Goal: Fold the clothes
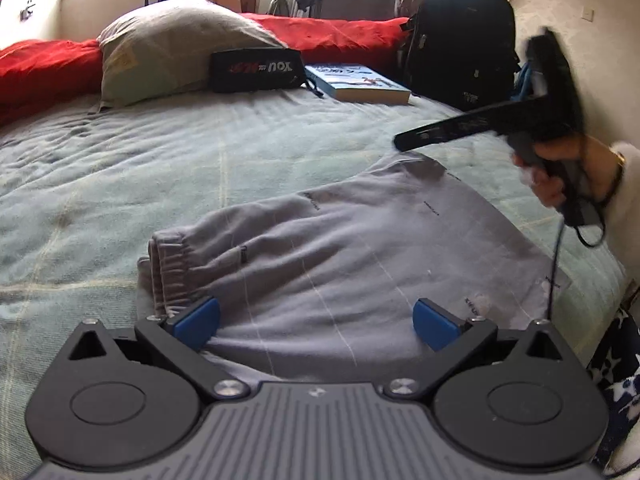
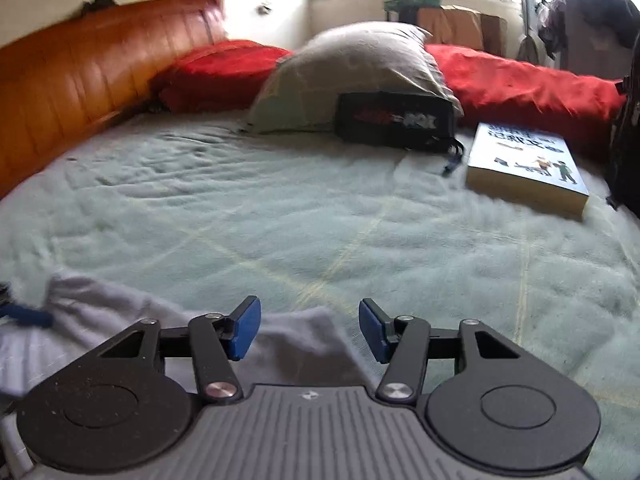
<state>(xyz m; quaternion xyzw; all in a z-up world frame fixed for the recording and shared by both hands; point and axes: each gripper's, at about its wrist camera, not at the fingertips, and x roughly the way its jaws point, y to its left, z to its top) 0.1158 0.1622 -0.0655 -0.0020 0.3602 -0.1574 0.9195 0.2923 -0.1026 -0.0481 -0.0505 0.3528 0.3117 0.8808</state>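
Observation:
A grey garment [image 1: 340,240] lies partly folded on the pale green bedspread [image 1: 160,160], its ribbed elastic edge [image 1: 168,268] bunched at the left. My left gripper [image 1: 316,322] hovers low over the garment's near side, jaws wide open, nothing pinched between its blue pads [image 1: 200,320]. In the right wrist view my right gripper [image 2: 308,328] stands half open above a corner of the same grey cloth [image 2: 296,336], pads clear of it. From the left wrist view, the right gripper [image 1: 404,140] is held by a hand above the garment's far corner.
At the back lie a grey pillow [image 1: 172,48], a black pouch [image 1: 256,70], a book [image 1: 356,82], a red duvet [image 1: 340,36] and a black backpack [image 1: 460,36]. An orange headboard [image 2: 80,80] bounds the left of the right wrist view.

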